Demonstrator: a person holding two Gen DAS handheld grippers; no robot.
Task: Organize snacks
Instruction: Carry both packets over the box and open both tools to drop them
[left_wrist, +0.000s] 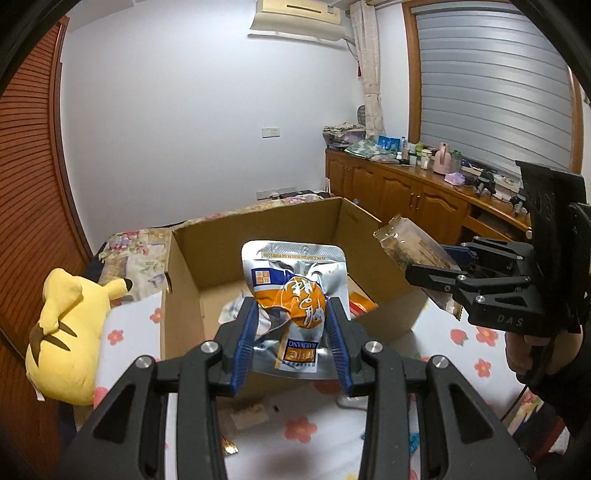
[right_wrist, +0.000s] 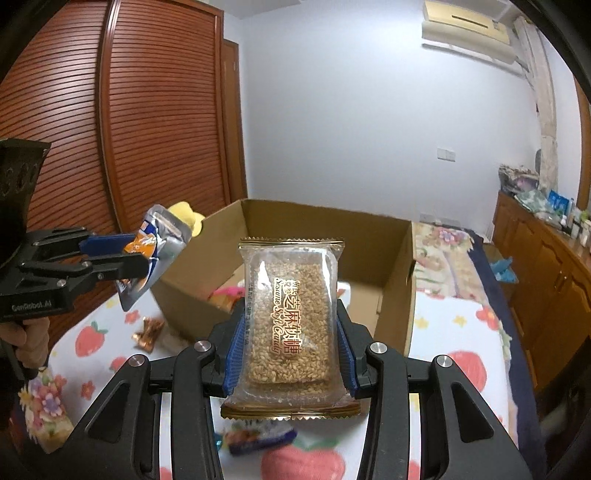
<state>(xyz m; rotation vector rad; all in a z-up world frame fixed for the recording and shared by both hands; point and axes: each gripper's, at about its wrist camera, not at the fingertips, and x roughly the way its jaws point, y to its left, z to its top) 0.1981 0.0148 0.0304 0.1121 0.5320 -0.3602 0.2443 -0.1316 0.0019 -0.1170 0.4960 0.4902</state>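
Observation:
My left gripper (left_wrist: 291, 325) is shut on a silver and orange snack pouch (left_wrist: 295, 291) and holds it above the near edge of an open cardboard box (left_wrist: 258, 236). My right gripper (right_wrist: 291, 328) is shut on a clear sesame candy packet (right_wrist: 290, 321) with gold ends, held in front of the same box (right_wrist: 325, 229). The right gripper (left_wrist: 439, 273) with its packet (left_wrist: 410, 247) shows at the box's right side in the left wrist view. The left gripper (right_wrist: 136, 258) with its pouch (right_wrist: 162, 240) shows at the box's left in the right wrist view. A few snacks lie inside the box.
A yellow plush toy (left_wrist: 70, 332) lies left of the box on the flowered bedsheet (left_wrist: 303, 428). Loose wrapped snacks lie on the sheet, a copper one (right_wrist: 149, 332) and a blue one (right_wrist: 258, 435). A wooden cabinet (left_wrist: 406, 192) with clutter stands at the right.

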